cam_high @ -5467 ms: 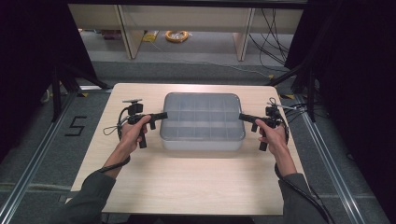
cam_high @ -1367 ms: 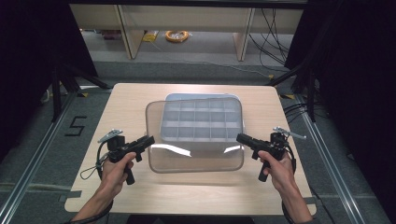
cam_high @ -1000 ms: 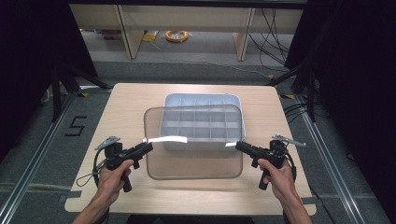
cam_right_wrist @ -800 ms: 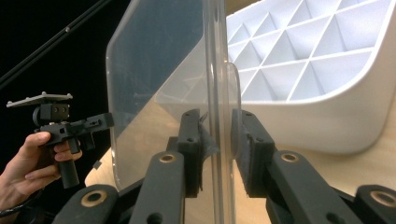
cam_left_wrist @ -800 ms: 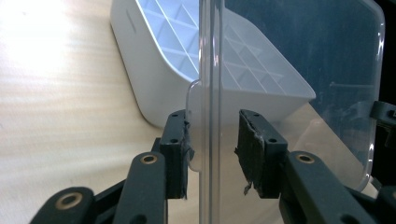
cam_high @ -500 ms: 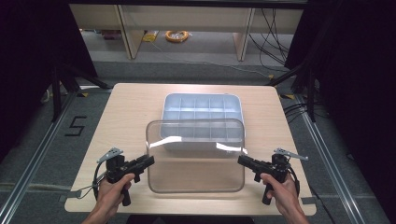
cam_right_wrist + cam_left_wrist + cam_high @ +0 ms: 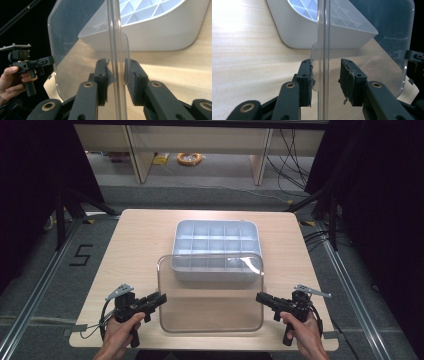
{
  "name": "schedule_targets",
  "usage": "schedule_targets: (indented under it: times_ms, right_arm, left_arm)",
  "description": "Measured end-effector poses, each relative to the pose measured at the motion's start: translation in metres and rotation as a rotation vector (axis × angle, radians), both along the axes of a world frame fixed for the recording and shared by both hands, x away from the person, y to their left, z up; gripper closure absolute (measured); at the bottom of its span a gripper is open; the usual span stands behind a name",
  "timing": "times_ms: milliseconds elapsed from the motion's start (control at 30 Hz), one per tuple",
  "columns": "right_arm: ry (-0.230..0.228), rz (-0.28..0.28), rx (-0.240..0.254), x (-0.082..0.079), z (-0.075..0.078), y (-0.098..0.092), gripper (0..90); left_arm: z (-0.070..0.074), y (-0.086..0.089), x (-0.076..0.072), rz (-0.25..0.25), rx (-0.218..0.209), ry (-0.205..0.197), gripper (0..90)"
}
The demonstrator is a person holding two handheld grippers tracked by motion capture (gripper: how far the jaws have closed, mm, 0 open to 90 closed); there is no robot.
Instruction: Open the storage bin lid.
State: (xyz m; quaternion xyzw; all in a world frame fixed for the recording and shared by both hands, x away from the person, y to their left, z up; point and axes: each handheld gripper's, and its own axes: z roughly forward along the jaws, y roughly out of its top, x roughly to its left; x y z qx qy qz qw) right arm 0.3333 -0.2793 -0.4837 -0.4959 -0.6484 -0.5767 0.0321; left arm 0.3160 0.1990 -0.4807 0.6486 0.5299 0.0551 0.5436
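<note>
High view first: the clear lid (image 7: pixel 210 295) lies flat over the near half of the wooden table (image 7: pixel 135 235), long side across. Its far edge overlaps the front wall of the white compartment box (image 7: pixel 215 245), which sits uncovered at mid-table. Whether the lid rests on the wood or hangs just above it, I cannot tell. The left gripper (image 7: pixel 161 298) comes at the lid's left short edge and the right gripper (image 7: pixel 260 297) at its right short edge. Both point inward toward each other, each on a hand: left hand (image 7: pixel 120 335), right hand (image 7: pixel 302 335) at the table's near edge. Over to the left gripper view: the lid's rim stands edge-on between the black jaws, which have just eased open a touch. One pad (image 7: pixel 305 82) is against the small tab on the rim, while the other pad (image 7: pixel 348 80) stands a sliver off the plastic, so that side is loose around the lid, not pinching it. Right gripper view now: here the jaws are clamped on the lid, one worn pad (image 7: pixel 103 75) against the rim and the other pad (image 7: pixel 132 77) against the tab. Through the clear plastic you can see the box's grid of compartments just beyond, and the other gripper across the lid in its hand.
</note>
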Motion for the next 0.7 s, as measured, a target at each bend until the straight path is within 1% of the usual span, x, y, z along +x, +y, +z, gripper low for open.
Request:
schedule_targets:
  times_ms: [33,67,100,133,167,200,233,267,300,333,367,400,433,467,500,533,567,600,633,667,700]
  right_arm:
    - [-0.005,-0.002,-0.006,0.0,-0.002,-0.001,72.4]
    - [0.027,-0.004,0.012,-0.003,-0.002,0.001,72.3]
    - [0.01,0.003,-0.011,-0.003,-0.004,0.0,72.1]
    - [0.021,0.004,-0.012,-0.004,-0.005,0.0,72.0]
    - [0.04,-0.006,-0.002,-0.006,-0.006,0.001,71.9]
    - [0.045,-0.005,-0.008,-0.007,-0.007,0.0,71.7]
    - [0.029,-0.006,-0.017,-0.007,-0.009,0.0,71.3]
    - [0.036,-0.006,-0.032,-0.007,-0.01,-0.001,71.1]
    - [0.065,-0.009,-0.02,-0.009,-0.009,0.0,70.8]
    - [0.065,-0.009,-0.02,-0.009,-0.009,0.0,70.8]
    - [0.068,-0.011,-0.031,-0.01,-0.011,0.0,70.5]
    - [0.078,-0.015,-0.023,-0.011,-0.011,0.001,70.3]
    - [0.079,-0.014,-0.024,-0.011,-0.011,0.001,70.2]
    - [0.054,-0.005,-0.052,-0.01,-0.013,-0.001,70.1]
    - [0.077,-0.008,-0.039,-0.012,-0.012,0.001,70.0]
    - [0.091,-0.01,-0.032,-0.013,-0.012,0.002,69.8]
    - [0.089,-0.009,-0.029,-0.013,-0.013,0.002,69.5]
    - [0.097,-0.012,-0.037,-0.013,-0.013,0.002,69.0]
    - [0.095,-0.012,-0.051,-0.013,-0.014,0.002,68.5]
    - [0.101,-0.008,-0.057,-0.013,-0.015,0.002,68.2]
    - [0.098,-0.009,-0.064,-0.013,-0.016,0.002,68.1]
  left_arm:
    - [-0.001,0.0,-0.001,-0.001,0.001,0.003,61.8]
    - [-0.002,0.0,-0.002,-0.004,0.002,0.006,61.7]
    - [-0.002,0.0,-0.003,-0.004,0.0,0.012,61.7]
    - [-0.003,0.0,-0.003,-0.007,0.003,0.013,61.6]
    - [-0.005,-0.001,-0.004,-0.006,-0.004,0.008,61.4]
    - [-0.004,-0.001,-0.005,-0.013,0.008,0.021,61.3]
    - [-0.006,-0.002,-0.005,-0.021,-0.012,0.013,61.3]
    - [-0.006,-0.001,-0.005,-0.022,0.0,0.026,61.1]
    - [-0.006,-0.002,-0.006,-0.022,0.007,0.026,60.9]
    - [-0.006,-0.002,-0.006,-0.022,0.007,0.026,60.5]
    - [-0.008,-0.003,-0.006,-0.023,0.007,0.022,60.1]
    - [-0.009,-0.002,-0.006,-0.035,0.007,0.025,60.0]
    - [-0.009,-0.002,-0.006,-0.035,0.018,0.027,60.0]
    - [-0.01,-0.003,-0.006,-0.036,0.028,0.028,60.0]
    - [-0.011,-0.003,-0.007,-0.029,0.042,0.027,59.8]
    - [-0.011,-0.003,-0.006,-0.045,0.05,0.028,59.8]
    - [-0.012,-0.004,-0.007,-0.04,0.069,0.026,59.7]
    - [-0.013,-0.005,-0.007,-0.042,0.078,0.024,59.8]
    - [-0.013,-0.005,-0.007,-0.056,0.088,0.035,59.7]
    - [-0.014,-0.006,-0.007,-0.049,0.094,0.036,59.4]
    - [-0.015,-0.006,-0.007,-0.049,0.106,0.048,58.9]
